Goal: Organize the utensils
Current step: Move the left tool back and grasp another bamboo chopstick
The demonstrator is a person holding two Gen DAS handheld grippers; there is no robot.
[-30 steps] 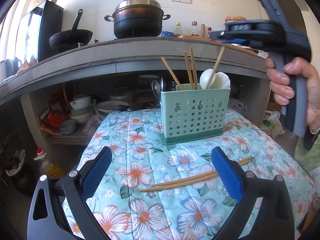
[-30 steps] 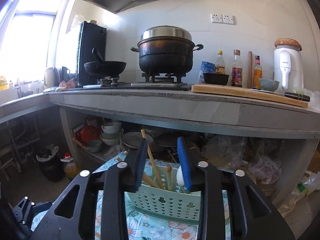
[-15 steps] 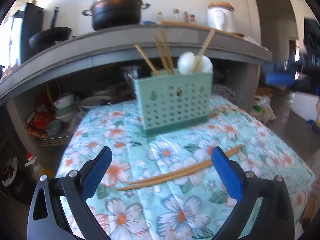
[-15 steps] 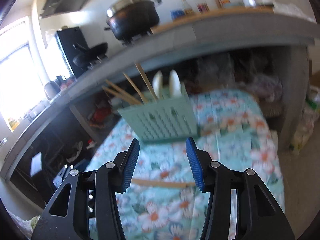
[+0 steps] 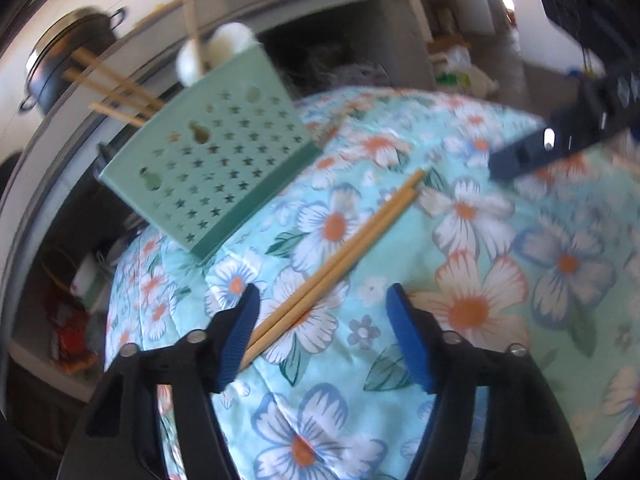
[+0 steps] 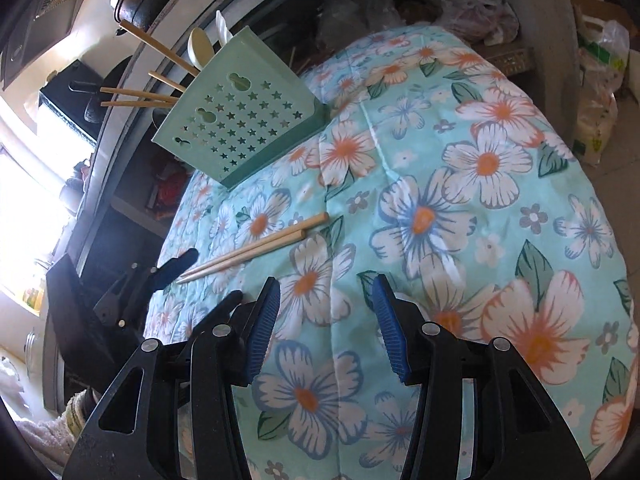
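Observation:
A pair of wooden chopsticks lies side by side on the floral cloth, also in the right wrist view. A green star-holed utensil holder stands behind them with several chopsticks and white spoons in it; it also shows in the right wrist view. My left gripper is open, low over the chopsticks' near ends, which pass beside its left finger. My right gripper is open and empty over the cloth, right of the chopsticks.
The cloth covers a small table in front of a concrete counter with a black pot on top. Bowls and bags fill the shelf under the counter. Plastic bags stand on the floor to the right.
Both grippers have dropped and tilted towards the cloth. The left one has narrowed and now hovers over the chopsticks' near ends. The right one has come down from the holder to the cloth.

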